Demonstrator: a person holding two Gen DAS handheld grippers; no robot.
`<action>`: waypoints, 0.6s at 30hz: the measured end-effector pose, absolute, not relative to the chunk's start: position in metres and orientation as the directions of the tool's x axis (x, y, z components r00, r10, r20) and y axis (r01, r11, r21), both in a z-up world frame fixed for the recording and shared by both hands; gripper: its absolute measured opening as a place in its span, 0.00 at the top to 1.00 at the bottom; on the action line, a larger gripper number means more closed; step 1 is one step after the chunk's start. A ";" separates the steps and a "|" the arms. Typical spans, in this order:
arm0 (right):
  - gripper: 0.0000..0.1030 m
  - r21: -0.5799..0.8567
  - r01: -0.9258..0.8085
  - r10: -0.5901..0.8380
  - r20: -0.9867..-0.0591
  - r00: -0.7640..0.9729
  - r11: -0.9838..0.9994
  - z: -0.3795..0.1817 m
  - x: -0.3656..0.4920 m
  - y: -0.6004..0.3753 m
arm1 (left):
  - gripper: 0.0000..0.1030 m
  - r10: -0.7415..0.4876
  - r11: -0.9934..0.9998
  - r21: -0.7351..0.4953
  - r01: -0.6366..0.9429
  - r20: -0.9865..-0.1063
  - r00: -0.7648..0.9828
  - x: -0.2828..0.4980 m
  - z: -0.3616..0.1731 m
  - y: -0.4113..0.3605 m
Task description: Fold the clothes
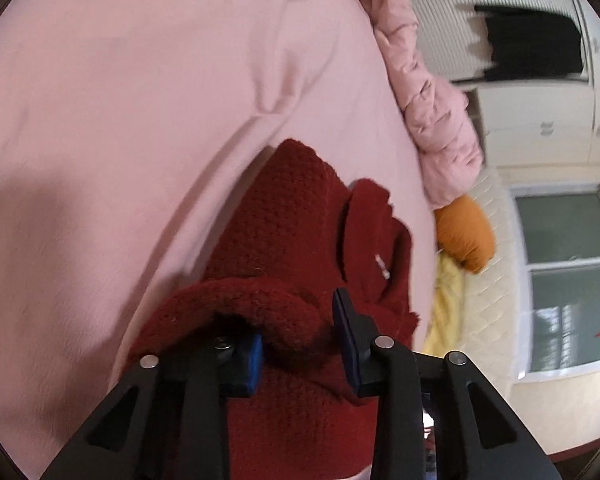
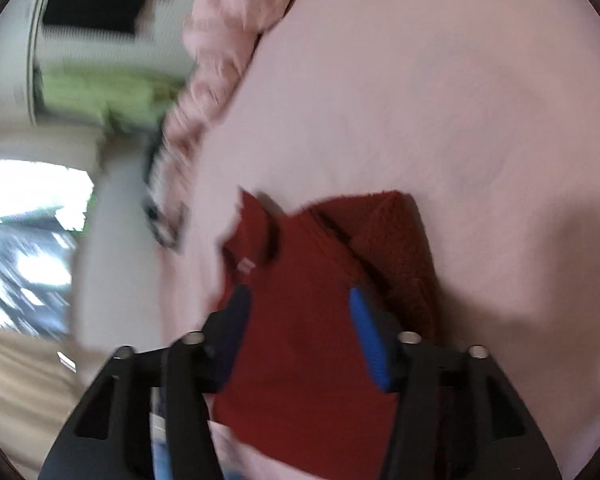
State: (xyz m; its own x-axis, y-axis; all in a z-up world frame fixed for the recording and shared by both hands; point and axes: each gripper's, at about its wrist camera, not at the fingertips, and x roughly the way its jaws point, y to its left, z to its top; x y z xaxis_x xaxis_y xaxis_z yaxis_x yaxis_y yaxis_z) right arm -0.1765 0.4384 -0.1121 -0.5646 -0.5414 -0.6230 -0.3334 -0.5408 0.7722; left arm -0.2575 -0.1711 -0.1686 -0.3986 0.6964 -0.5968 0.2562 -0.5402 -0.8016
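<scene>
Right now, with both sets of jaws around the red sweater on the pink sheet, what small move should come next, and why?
Probably close the left gripper on the rolled edge of the red sweater: that thick fold already sits between its open jaws, and the right gripper also looks open over the sweater.

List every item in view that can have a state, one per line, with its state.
Dark red knitted sweater: partly folded, bunched, lying on the sheet.
Pale pink bed sheet: spread out, lightly creased.
Pink quilted puffer jacket: crumpled at the bed's edge.
Orange cushion: lying beyond the bed's edge.
Left claw: open, a roll of sweater between its fingers.
Right claw: open, over the sweater.
</scene>
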 end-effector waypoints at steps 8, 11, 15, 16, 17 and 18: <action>0.33 0.436 -0.180 -0.326 -0.839 -0.436 -0.882 -0.120 -0.248 0.378 | 0.75 0.674 -0.584 -0.785 0.209 -0.612 -0.414 -0.249 -0.153 -0.163; 0.36 0.290 -0.106 -0.224 -0.885 -0.409 -0.951 -0.127 -0.273 0.356 | 0.79 0.662 -0.601 -0.775 0.194 -0.619 -0.423 -0.247 -0.150 -0.163; 0.88 0.395 -0.028 -0.330 -0.803 -0.496 -0.918 -0.122 -0.247 0.351 | 0.81 0.645 -0.627 -0.761 0.167 -0.627 -0.437 -0.244 -0.144 -0.161; 0.88 0.406 -0.013 -0.338 -0.775 -0.534 -0.914 -0.112 -0.237 0.353 | 0.82 0.641 -0.633 -0.759 0.152 -0.625 -0.445 -0.242 -0.139 -0.160; 0.88 0.417 0.004 -0.344 -0.746 -0.571 -0.909 -0.103 -0.226 0.355 | 0.83 0.641 -0.636 -0.760 0.135 -0.618 -0.455 -0.241 -0.134 -0.159; 0.89 0.439 0.010 -0.358 -0.720 -0.595 -0.899 -0.096 -0.218 0.360 | 0.84 0.645 -0.633 -0.765 0.116 -0.605 -0.468 -0.240 -0.128 -0.158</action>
State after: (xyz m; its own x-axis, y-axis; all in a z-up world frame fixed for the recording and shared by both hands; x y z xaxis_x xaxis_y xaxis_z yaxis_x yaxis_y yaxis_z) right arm -0.2183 0.3597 -0.0960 -0.5948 -0.3580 -0.7198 0.0099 -0.8986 0.4388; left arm -0.2400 -0.1578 -0.1279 -0.4675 0.6448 -0.6047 0.1163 -0.6332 -0.7652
